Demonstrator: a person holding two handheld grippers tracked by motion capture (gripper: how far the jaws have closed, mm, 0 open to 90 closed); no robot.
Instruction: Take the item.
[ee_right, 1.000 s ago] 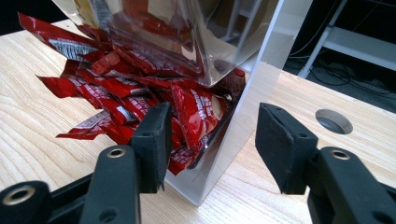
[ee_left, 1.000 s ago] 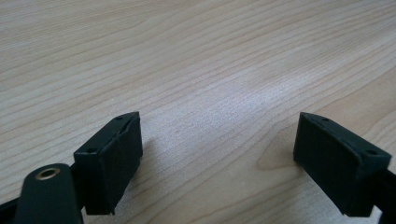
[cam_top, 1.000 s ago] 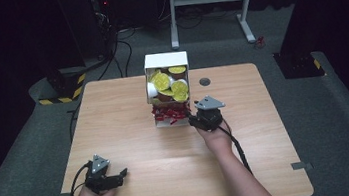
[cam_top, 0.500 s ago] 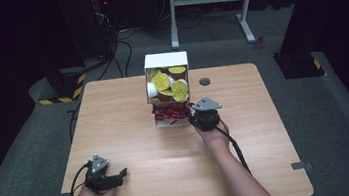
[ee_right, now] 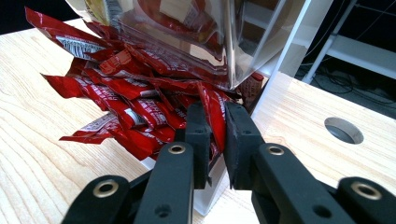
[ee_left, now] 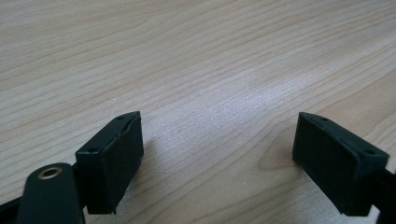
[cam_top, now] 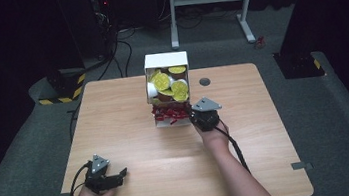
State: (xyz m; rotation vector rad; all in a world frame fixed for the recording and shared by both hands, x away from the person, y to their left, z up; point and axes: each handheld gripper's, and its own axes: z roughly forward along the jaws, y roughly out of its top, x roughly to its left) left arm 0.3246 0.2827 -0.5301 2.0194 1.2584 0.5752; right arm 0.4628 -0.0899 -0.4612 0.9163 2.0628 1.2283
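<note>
Two tools | right tool (ee_right: pixel 215 140) pinches red sachet (ee_right: pixel 214 114) at white dispenser's (cam_top: pixel 165 61) lower tray, mid-worktop (cam_top: pixel 131 133) | left tool (ee_left: pixel 217 154) jaws spread, empty, near front-left corner

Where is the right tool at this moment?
In the high view the right tool sits right of the table's centre, at the red packets spilling from the white dispenser. Its own view shows its jaws closed on one red packet.
</note>
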